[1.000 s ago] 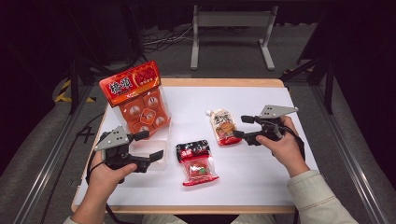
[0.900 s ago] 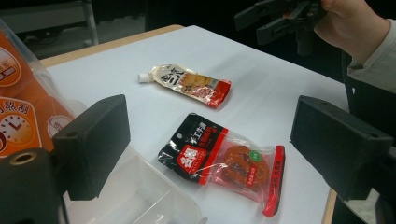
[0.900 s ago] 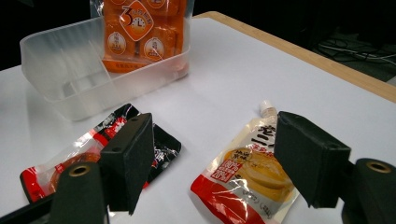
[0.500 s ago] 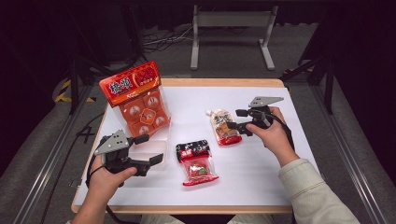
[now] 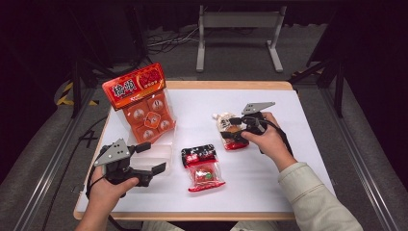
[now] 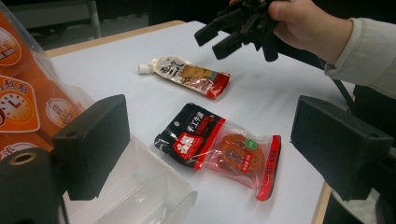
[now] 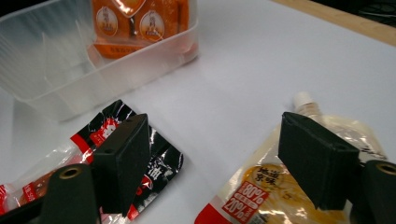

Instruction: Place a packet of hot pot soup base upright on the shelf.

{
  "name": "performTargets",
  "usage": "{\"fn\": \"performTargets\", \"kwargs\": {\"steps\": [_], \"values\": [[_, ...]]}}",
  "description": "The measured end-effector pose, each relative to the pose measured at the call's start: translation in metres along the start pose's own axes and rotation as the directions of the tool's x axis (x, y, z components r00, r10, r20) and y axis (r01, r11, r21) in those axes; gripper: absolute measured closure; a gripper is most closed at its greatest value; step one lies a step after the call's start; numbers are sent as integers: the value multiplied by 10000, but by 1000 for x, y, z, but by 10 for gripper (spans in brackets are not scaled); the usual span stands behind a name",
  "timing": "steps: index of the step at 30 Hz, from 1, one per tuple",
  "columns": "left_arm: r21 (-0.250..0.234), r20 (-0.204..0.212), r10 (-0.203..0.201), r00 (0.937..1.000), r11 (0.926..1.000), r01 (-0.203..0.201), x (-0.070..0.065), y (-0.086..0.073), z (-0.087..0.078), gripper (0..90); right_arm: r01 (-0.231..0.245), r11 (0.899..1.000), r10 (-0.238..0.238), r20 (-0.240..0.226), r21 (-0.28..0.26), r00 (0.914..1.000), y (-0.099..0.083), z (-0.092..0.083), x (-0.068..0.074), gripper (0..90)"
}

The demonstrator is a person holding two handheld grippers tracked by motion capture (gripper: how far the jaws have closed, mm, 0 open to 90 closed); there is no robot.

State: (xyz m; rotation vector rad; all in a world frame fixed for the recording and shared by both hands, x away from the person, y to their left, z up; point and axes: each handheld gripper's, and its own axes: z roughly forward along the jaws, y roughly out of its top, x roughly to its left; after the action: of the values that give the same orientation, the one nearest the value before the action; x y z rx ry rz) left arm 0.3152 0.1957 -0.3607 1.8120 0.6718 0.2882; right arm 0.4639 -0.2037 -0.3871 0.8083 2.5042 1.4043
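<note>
Left gripper [image 5: 153, 159]: jaws wide apart, holding nothing, at the table's [image 5: 298, 144] near left beside the clear tub [image 5: 159, 156].
Orange pack [image 5: 144, 103]: standing upright in the tub's far end.
Red-and-black packet [image 5: 202, 166]: flat at centre, near the front edge.
Spouted pouch [image 5: 228, 130]: flat right of centre, white cap pointing away.
Right gripper [image 5: 235, 128]: over the pouch, jaws just widened, nothing gripped; the pouch lies beneath one jaw, the other jaw over the red-and-black packet's end.
</note>
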Motion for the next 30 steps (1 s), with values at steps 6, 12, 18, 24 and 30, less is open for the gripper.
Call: {"fn": "performTargets", "kwargs": {"steps": [6,12,18,24,30], "values": [[-37,-102,-4,9999,10000,4,0,-2,-4,124,264,9994,-255,-394,213,9989,-5,20,9,261],[-109,-248,-157,9996,9998,154,4,-4,-7,124,511,9963,-470,-599,690,9971,-10,39,17,255],[-51,-188,-105,9998,9999,104,4,-3,-5,124,571,9936,-495,-784,978,9957,-15,49,22,246],[43,-180,-164,9997,9999,165,5,-4,-3,124,638,9856,-477,-1043,1567,9934,-21,60,26,225],[95,-210,-127,9997,9999,129,6,-5,-1,124,835,9785,-639,-1075,1887,9921,-24,67,30,213]]}}
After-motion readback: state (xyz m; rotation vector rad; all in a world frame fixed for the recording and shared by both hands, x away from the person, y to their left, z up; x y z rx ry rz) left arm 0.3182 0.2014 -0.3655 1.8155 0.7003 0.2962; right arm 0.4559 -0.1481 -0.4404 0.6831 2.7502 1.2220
